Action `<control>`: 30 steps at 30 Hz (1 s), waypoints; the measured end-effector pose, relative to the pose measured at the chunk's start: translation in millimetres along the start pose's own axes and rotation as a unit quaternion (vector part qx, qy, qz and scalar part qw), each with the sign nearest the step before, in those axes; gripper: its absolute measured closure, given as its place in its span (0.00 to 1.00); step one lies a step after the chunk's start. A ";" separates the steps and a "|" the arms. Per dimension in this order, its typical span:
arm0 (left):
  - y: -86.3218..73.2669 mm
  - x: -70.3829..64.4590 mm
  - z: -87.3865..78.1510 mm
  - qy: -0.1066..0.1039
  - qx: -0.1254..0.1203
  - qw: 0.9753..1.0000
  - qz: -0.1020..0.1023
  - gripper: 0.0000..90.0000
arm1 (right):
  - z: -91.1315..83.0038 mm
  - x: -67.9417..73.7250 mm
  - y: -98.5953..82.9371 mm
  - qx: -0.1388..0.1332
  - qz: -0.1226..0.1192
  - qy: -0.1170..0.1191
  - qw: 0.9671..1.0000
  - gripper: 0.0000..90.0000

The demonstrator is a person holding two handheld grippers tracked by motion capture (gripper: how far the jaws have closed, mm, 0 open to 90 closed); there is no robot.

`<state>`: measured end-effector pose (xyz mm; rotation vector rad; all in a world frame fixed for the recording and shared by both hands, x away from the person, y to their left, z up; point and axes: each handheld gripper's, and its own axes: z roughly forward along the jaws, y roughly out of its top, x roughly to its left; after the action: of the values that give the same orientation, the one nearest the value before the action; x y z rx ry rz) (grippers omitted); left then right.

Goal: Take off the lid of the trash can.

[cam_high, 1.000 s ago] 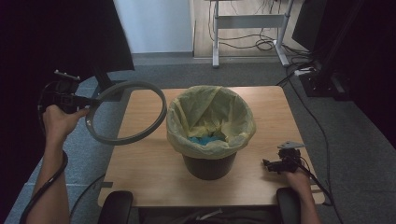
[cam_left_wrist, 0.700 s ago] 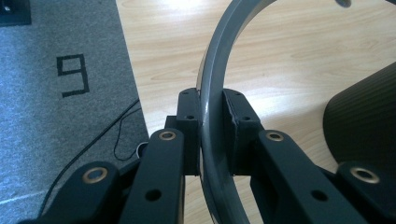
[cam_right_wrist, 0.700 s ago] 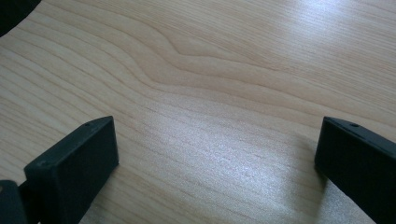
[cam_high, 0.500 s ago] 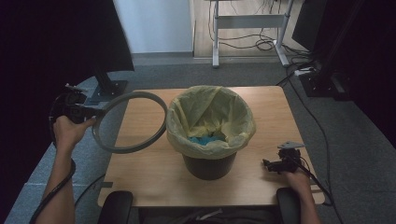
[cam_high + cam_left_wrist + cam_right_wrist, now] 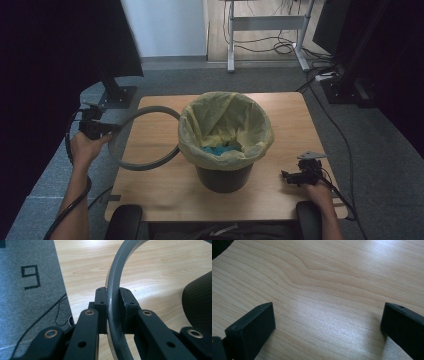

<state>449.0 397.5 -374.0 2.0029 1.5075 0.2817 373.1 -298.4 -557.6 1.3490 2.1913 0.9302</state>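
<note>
A grey ring [image 5: 131, 164] hangs over the table's left side, held at its left edge by my left gripper [image 5: 106, 128], which is shut on it. In the left gripper view the ring's band [image 5: 115, 290] runs between the two black jaws of my left gripper [image 5: 113, 302]. A dark bin [image 5: 223, 176] lined with a yellow bag [image 5: 226, 125] stands mid-table, with something blue [image 5: 220, 149] inside. My right gripper [image 5: 287, 175] rests low at the table's front right; seen from the right gripper view it [image 5: 328, 325] stands open over bare wood.
The wooden table [image 5: 160, 192] sits on grey carpet. A monitor stand base [image 5: 117, 95] is off the back left corner. Cables and a metal desk frame [image 5: 265, 22] lie behind. The bin's dark wall [image 5: 198, 302] shows to the right in the left gripper view.
My left gripper has carried the grey ring rightward and lower, from beyond the table's left edge toward the bin. The right gripper has stayed where it was.
</note>
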 end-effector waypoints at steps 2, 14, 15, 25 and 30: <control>-2.2 0.3 4.0 0.000 -0.001 1.000 -0.001 0.87 | 0.0 0.0 0.0 0.000 0.000 0.000 1.000 0.00; -12.8 -2.3 27.5 -0.001 0.001 1.000 0.001 0.87 | 0.0 0.0 0.0 0.000 0.000 0.000 1.000 0.00; -13.7 -2.6 29.5 0.000 0.000 1.000 0.001 0.87 | 0.0 0.0 0.0 0.000 0.000 0.000 1.000 0.00; -25.8 -3.6 52.2 0.006 0.004 1.000 0.000 0.87 | 0.0 0.0 0.0 0.000 0.000 0.000 1.000 0.00; -33.5 -1.0 62.1 0.007 0.003 1.000 -0.006 0.87 | 0.0 0.0 0.0 0.000 0.000 0.000 1.000 0.00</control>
<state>453.5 381.1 -442.5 1.9988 1.5311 0.2881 373.2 -298.4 -557.6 1.3488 2.1911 0.9304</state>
